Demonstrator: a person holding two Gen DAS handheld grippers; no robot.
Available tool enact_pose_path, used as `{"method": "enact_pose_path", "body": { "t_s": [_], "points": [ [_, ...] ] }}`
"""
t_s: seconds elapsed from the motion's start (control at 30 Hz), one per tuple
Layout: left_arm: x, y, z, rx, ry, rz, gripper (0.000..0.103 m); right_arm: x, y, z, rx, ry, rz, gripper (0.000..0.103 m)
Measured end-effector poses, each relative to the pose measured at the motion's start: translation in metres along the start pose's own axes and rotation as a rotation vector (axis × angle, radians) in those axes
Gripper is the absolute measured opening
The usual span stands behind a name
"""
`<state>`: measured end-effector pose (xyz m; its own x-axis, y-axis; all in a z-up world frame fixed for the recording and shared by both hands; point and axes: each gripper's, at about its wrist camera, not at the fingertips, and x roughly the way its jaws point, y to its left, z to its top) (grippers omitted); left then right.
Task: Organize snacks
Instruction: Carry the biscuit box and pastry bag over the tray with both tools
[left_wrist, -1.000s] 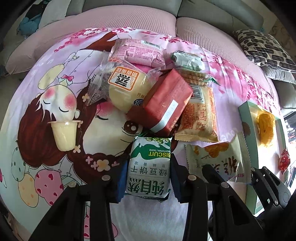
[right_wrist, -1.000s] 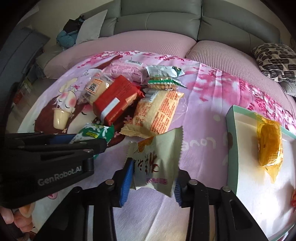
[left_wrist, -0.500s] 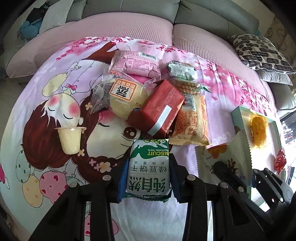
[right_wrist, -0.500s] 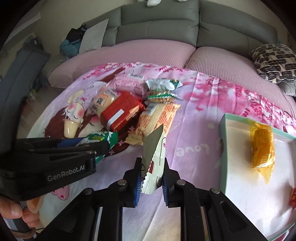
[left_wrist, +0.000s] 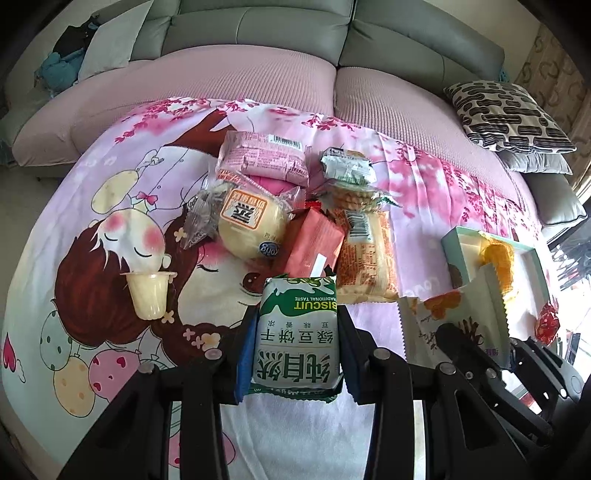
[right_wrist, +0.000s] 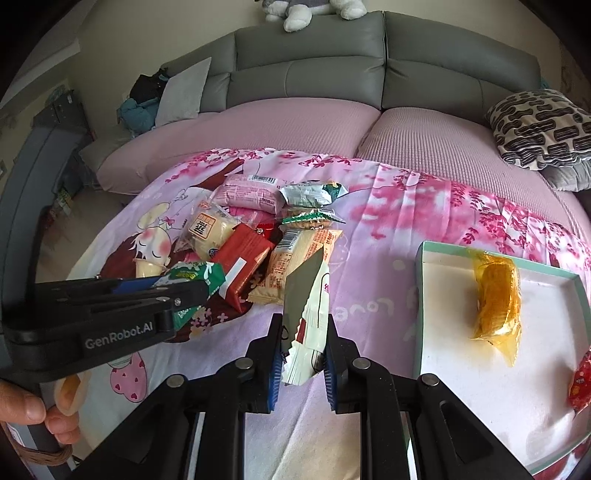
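Two snack packs held up, ready for the box

The left gripper (left_wrist: 295, 354) has its jaws squeezed on a green and white biscuit pack (left_wrist: 297, 332). The right gripper (right_wrist: 301, 363) has its jaws pinched tight on a thin white wrapper pack (right_wrist: 306, 321). The white box with a teal rim (right_wrist: 419, 295) lies to the right of those jaws, probably where both go. More snacks wait beyond the jaws on the pink cartoon blanket (right_wrist: 369, 258).
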<state>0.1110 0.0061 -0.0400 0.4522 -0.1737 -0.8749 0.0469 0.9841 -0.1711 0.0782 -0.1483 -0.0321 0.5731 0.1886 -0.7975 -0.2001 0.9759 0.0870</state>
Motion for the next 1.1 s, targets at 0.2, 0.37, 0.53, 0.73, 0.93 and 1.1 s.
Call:
{"method": "enact_pose_path", "body": {
  "t_s": [0.2,0.37,0.53,0.73,0.93,1.1],
  "points": [
    [-0.011,-0.006,0.006,-0.002,-0.043,-0.003,0.041,-0.009,-0.007,0.001,0.022,-0.027,-0.003,0.02],
    [-0.022,-0.021,0.01,0.018,-0.096,-0.009,0.041,-0.028,-0.028,0.003,0.075,-0.074,-0.037,0.02],
    [-0.032,-0.049,0.012,0.075,-0.144,-0.038,0.041,-0.055,-0.063,0.002,0.153,-0.136,-0.105,0.02],
    [-0.035,-0.098,0.008,0.187,-0.158,-0.092,0.041,-0.088,-0.117,-0.008,0.284,-0.192,-0.233,0.02],
    [-0.034,-0.149,-0.004,0.31,-0.166,-0.135,0.041,-0.115,-0.171,-0.026,0.421,-0.218,-0.329,0.02],
    [-0.025,-0.19,-0.019,0.408,-0.15,-0.147,0.041,-0.132,-0.207,-0.045,0.521,-0.222,-0.384,0.02]
  ]
}}
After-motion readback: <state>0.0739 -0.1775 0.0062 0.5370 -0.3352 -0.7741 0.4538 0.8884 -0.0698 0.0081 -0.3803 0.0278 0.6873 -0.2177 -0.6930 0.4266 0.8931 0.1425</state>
